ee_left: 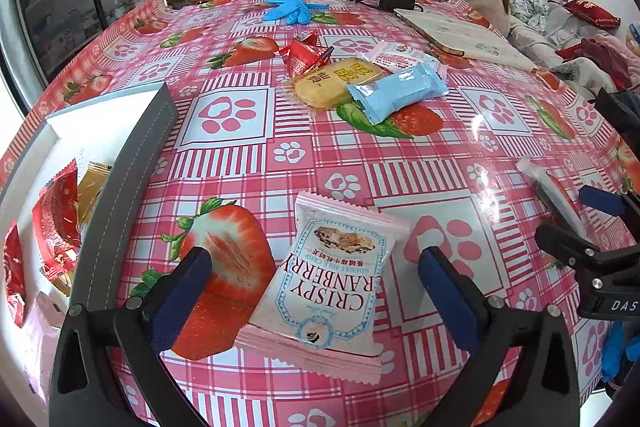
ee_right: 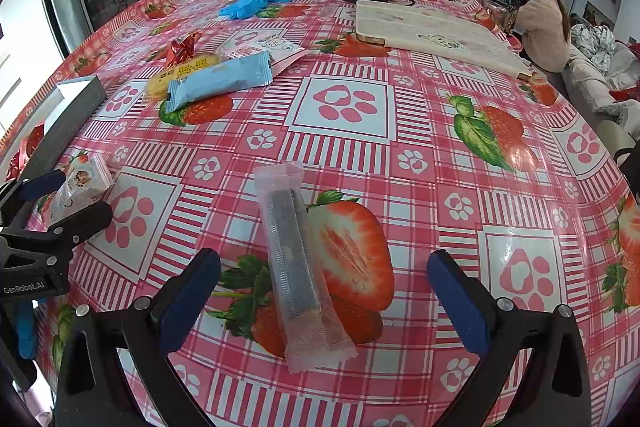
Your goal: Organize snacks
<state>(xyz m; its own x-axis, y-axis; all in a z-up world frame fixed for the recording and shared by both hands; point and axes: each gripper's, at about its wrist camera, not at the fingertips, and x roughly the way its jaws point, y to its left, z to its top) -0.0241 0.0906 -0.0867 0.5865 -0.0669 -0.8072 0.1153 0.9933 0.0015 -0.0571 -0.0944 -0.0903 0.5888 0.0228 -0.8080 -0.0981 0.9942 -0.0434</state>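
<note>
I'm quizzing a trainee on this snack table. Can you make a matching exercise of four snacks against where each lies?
Things:
1. cranberry crisp packet
2. clear stick packet
3. light blue packet
4. red wrappers

Places:
A. inside the white tray
B. between the open left gripper fingers
C. leaning on the round yellow cracker
D. between the open right gripper fingers

Pairs: 1-B, 2-D, 3-C, 4-A

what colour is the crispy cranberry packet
Pink with a white and blue label, clearest in the left wrist view: cranberry packet.
</note>
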